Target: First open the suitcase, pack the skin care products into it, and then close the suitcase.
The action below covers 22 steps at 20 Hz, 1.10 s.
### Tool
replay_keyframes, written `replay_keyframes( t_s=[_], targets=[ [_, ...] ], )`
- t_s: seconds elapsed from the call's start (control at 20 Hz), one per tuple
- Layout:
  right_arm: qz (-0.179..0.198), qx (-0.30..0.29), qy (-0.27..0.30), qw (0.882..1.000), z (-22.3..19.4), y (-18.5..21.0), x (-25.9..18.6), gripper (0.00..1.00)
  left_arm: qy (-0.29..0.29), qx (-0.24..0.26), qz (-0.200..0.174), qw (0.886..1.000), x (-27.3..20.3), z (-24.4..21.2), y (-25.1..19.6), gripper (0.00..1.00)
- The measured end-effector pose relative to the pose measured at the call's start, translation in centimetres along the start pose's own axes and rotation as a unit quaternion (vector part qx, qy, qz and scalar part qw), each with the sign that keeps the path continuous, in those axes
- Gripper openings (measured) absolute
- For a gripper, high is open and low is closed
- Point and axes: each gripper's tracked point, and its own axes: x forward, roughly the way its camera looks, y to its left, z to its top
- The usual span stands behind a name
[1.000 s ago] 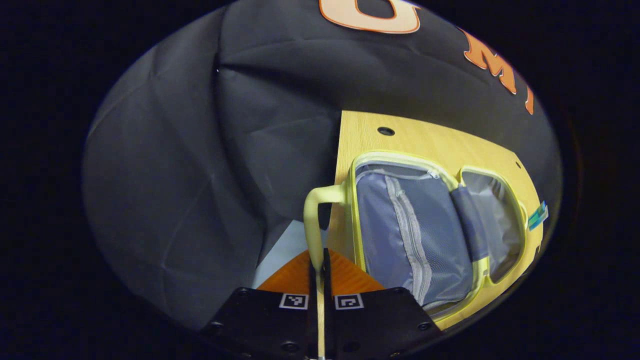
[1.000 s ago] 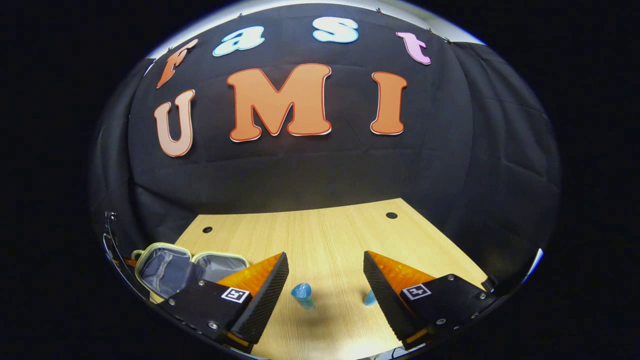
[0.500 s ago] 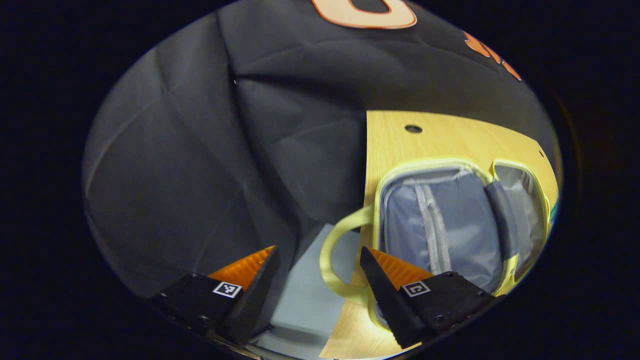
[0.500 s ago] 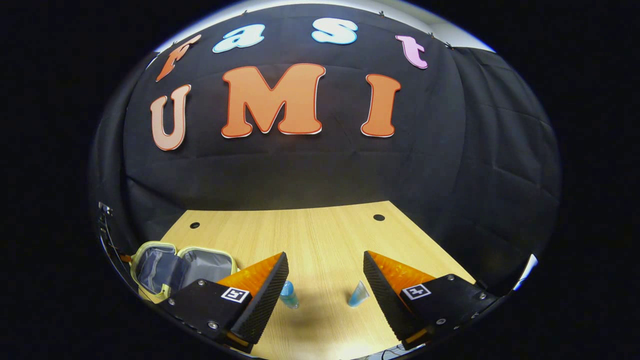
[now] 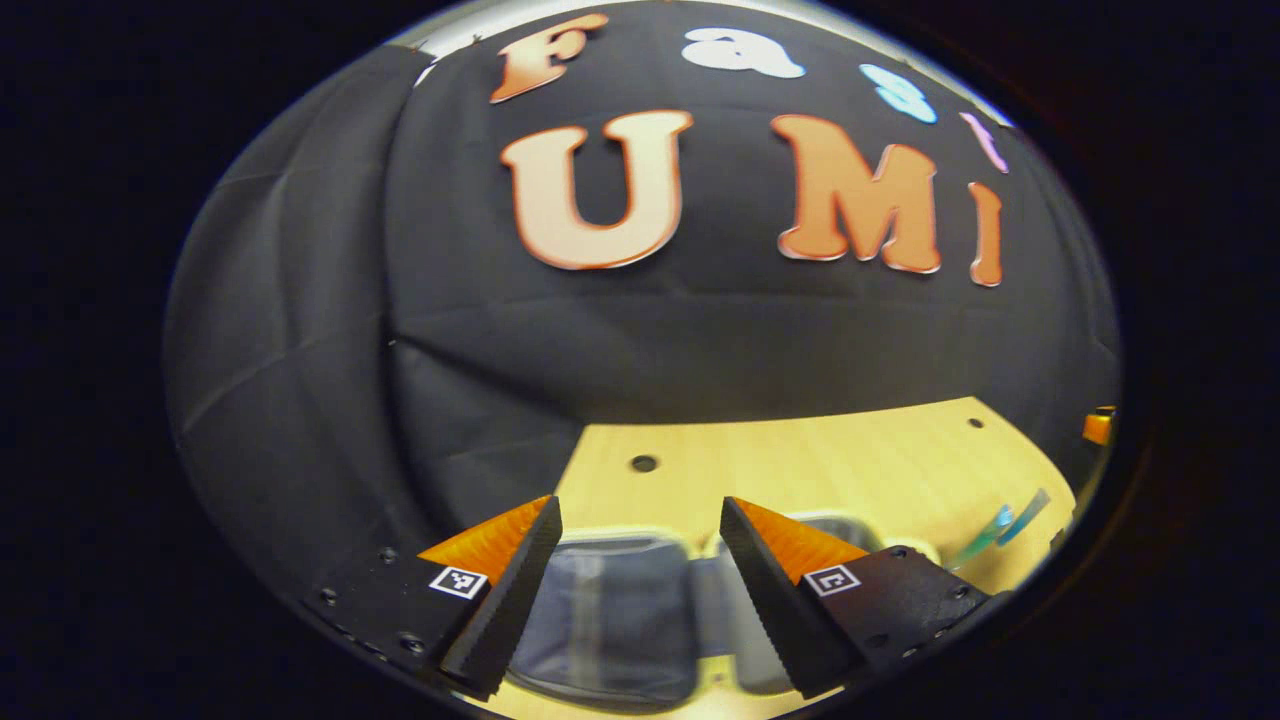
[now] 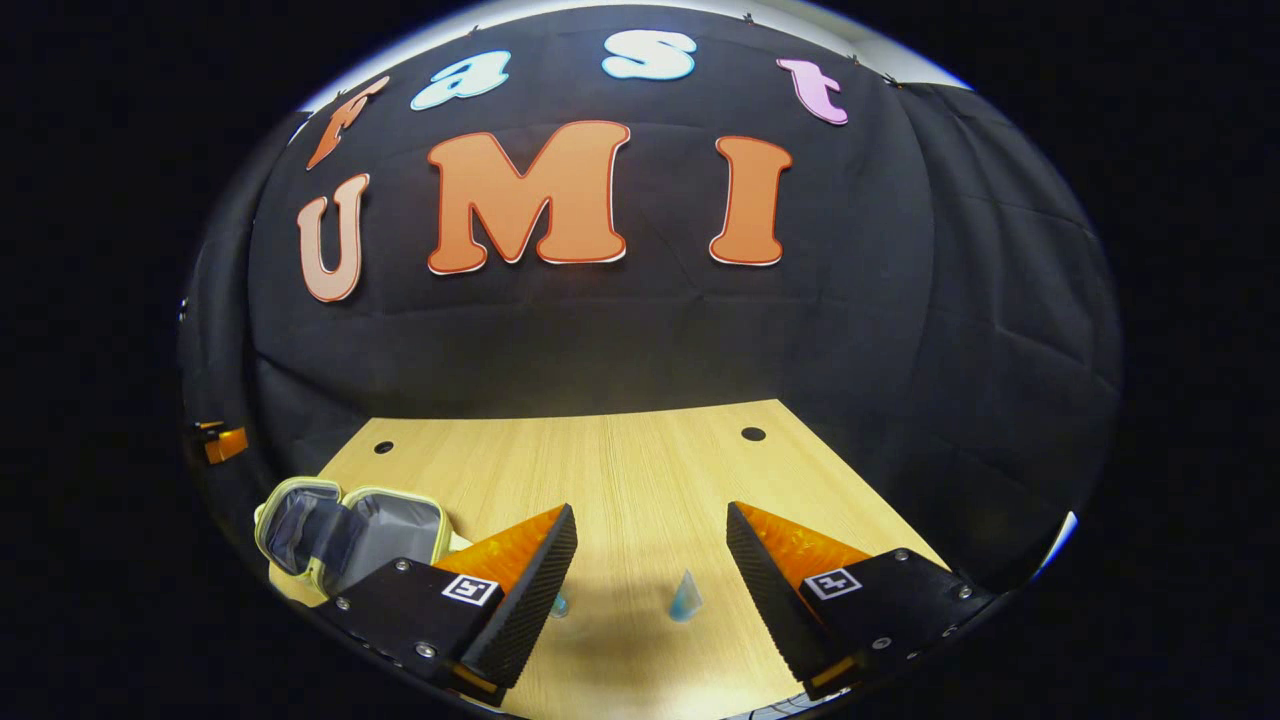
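The small suitcase [image 5: 610, 620] lies open on the wooden table, its yellow rim and grey lining showing. My left gripper [image 5: 640, 515] is open and hovers just over it, holding nothing. Two blue skin care tubes [image 5: 1000, 525] lie to its right. In the right gripper view the open suitcase [image 6: 345, 525] sits at the table's left. My right gripper [image 6: 650, 515] is open above the table. One blue tube [image 6: 685, 598] lies between its fingers, lower down. A second tube [image 6: 558, 605] peeks out beside the left finger.
The wooden table [image 6: 620, 470] has small round holes [image 6: 752, 434] near its far edge, and the black cloth wall stands behind it. A bit of the other gripper [image 6: 225, 442] shows at the far left.
My left gripper let go of the suitcase's yellow handle, opened, and swung round to face the back wall above the open case. The right gripper shifted slightly, staying open.
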Motion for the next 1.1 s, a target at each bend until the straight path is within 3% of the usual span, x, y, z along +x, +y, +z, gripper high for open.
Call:
replay_keyframes(
  t_s=[0.25,0.4,0.55,0.65,0.9,1.1],
  targets=[
    [-0.004,-0.010,0.019,1.000,-1.2,-4.4,0.5,0.95,-0.049,-0.007,-0.113,0.992,-2.7,2.3,-17.6,1.00],
    [-0.008,-0.005,0.031,0.999,-2.0,-6.4,0.3,0.95,-0.042,-0.009,-0.161,0.986,-2.8,0.9,-27.8,0.99],
    [-0.019,-0.011,0.039,0.999,-2.9,-8.9,-0.4,0.95,-0.007,-0.025,-0.206,0.978,-1.8,-2.2,-34.9,0.99],
    [-0.031,-0.010,0.046,0.998,-3.7,-10.8,-0.8,0.95,0.005,-0.027,-0.221,0.975,-1.2,-4.2,-37.7,0.99],
    [-0.059,-0.001,0.081,0.995,-6.8,-15.4,-1.0,0.95,0.033,-0.004,-0.203,0.979,2.3,-8.8,-41.4,0.99],
    [-0.066,0.012,0.097,0.993,-8.1,-16.8,-0.6,0.96,0.071,0.025,-0.184,0.980,4.3,-12.9,-42.2,0.99]
  ],
)
